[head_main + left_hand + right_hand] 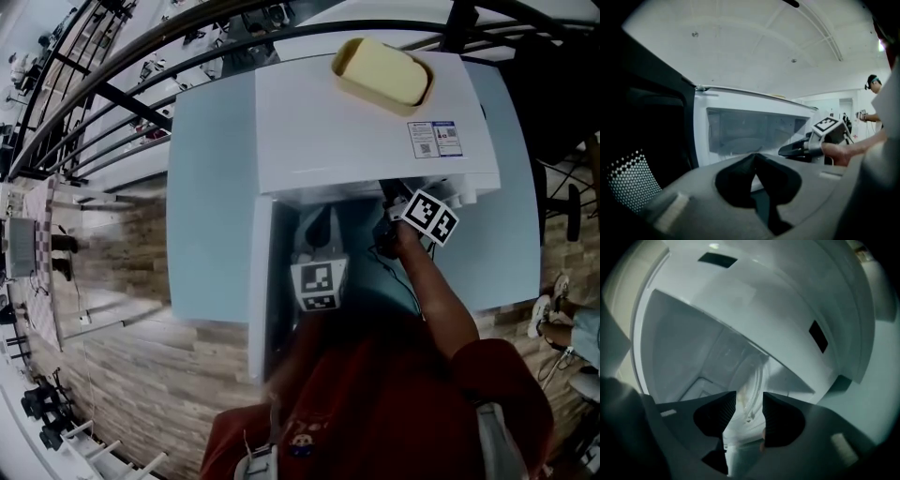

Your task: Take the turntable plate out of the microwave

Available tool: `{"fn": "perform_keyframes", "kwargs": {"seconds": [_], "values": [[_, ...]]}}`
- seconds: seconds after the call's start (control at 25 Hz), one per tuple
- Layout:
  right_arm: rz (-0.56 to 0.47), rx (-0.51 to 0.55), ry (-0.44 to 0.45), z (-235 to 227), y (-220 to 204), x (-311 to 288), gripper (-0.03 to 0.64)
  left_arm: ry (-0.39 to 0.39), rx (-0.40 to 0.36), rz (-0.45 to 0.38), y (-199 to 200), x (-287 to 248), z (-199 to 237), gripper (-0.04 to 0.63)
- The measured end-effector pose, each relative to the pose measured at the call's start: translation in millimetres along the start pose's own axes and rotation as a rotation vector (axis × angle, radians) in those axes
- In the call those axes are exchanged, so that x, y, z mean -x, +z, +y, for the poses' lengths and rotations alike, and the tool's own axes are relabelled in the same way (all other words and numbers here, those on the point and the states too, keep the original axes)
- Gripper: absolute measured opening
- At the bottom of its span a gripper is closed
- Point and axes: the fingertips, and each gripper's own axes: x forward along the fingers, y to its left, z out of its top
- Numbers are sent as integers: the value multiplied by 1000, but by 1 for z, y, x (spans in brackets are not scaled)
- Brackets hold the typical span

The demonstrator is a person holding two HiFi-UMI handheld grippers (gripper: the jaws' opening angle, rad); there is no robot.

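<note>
The white microwave (375,131) stands on a pale blue table (211,206), its door (261,281) swung open to the left. My right gripper (392,208) reaches into the cavity. In the right gripper view it (749,409) is open, and the rim of the glass turntable plate (752,380) lies in the gap with both pads clear of it. My left gripper (323,217) hovers in front of the opening, by the door. It (756,158) is shut and holds nothing. From there the right gripper (783,151) shows at the cavity's right side.
A yellow tub (382,73) sits on top of the microwave. The dark inner face of the door (642,154), with its dotted mesh, fills the left of the left gripper view. A railing (112,94) and a wood floor lie left of the table. A person (872,89) stands far off.
</note>
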Motion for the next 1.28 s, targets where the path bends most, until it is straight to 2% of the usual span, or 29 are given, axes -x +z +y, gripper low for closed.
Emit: {"fn": "perform_keyframes", "kwargs": {"seconds": [0.16,0.32,0.44,0.76,0.88,1.0,1.28], "values": [[44,130,-55,-4,-4,-8,201,2,0,-1,-1,0,-1,0],[81,149,-70,5,-9,-23,201,7,7,-3,-1,1,4,0],[83,65,-69,9,-11,-29,202,8,8,-4,-1,0,6,-1],[-33,-250,96,20,-4,-35,193,15,11,8,-2,2,12,0],[3,-355,121,20,-13,-49,130,16,14,11,-3,2,13,-1],[-2,-364,69,10,-16,-55,58,18,14,12,-3,3,11,0],[-14,-328,132,24,-14,-46,44,21,23,4,-1,6,13,-2]]}}
